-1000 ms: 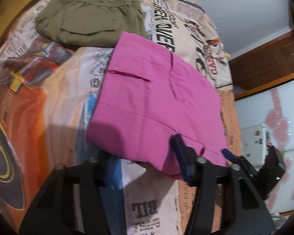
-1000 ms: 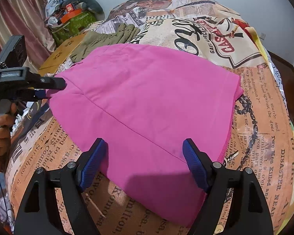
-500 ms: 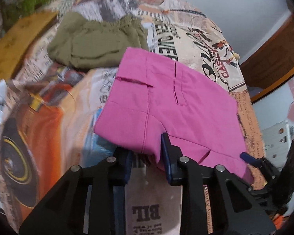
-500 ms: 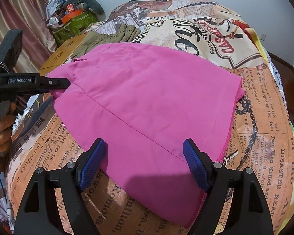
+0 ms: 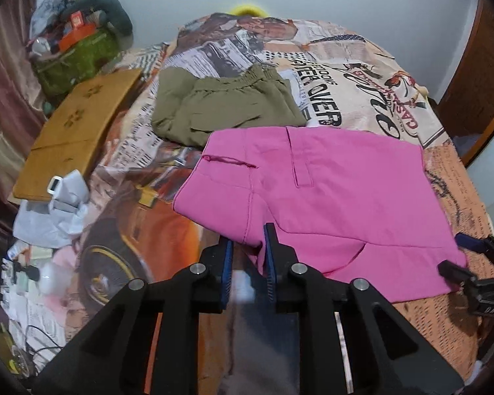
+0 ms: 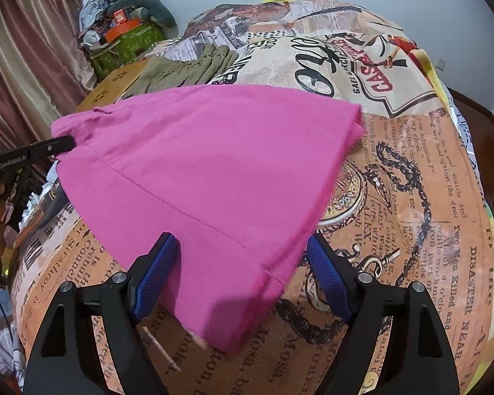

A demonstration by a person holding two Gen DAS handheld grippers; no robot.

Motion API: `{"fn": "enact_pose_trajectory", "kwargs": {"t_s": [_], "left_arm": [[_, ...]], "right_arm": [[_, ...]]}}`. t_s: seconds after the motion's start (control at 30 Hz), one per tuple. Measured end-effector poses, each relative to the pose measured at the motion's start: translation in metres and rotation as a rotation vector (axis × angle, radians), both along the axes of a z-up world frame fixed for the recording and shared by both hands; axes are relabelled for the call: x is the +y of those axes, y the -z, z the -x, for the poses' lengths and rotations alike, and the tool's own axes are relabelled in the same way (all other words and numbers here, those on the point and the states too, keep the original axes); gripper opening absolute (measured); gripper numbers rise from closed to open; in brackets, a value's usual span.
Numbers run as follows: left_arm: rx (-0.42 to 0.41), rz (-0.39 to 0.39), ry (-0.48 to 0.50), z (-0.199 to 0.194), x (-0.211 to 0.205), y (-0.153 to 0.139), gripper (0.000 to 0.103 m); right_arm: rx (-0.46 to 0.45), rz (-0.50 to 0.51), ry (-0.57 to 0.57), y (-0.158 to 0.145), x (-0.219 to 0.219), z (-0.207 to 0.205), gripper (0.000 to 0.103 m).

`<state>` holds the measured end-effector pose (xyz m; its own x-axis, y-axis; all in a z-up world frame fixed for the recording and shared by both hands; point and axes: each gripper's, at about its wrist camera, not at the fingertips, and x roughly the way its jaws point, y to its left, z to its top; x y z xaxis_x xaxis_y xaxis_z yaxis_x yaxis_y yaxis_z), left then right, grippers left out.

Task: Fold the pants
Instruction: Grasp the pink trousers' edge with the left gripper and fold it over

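Over the bed, left tool [image 5: 247, 247] pinches pink pants [image 5: 316, 194]; right tool [image 6: 242, 263] spread.

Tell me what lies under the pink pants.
The pink pants lie on the newspaper-print bedspread, which shows all around them. Anything between the pants and the bedspread is hidden by the cloth.

Black fingers [image 6: 154, 276] with blue ribbed pads, silver screws

A pale blue-grey painted wall [image 5: 362, 3] rises beyond the bed with its newspaper-print cover [image 6: 411, 171]. A striped maroon curtain [image 6: 36, 49] hangs far left of the tongs, dark brown wooden panelling [image 5: 474, 79] far right
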<state>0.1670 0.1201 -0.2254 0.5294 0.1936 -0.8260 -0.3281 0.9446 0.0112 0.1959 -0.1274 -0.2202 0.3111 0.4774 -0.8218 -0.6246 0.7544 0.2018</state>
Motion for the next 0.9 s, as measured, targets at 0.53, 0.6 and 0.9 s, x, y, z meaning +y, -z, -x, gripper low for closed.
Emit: {"fn": "enact_pose_trajectory", "kwargs": {"t_s": [0.53,0.6,0.9], "left_arm": [[-0.178,-0.008,0.197,-0.029,-0.071,-0.082,0.014],[-0.185,-0.018,0.233,-0.034,-0.084,-0.087,0.014],[-0.158,-0.027,0.404,-0.042,-0.133,-0.084,0.014]], "right_arm": [[0.015,-0.008,0.012,0.003,-0.001,0.002,0.079],[0.017,-0.010,0.012,0.003,-0.002,0.002,0.079],[0.031,-0.024,0.011,0.004,-0.003,0.001,0.079]]}}
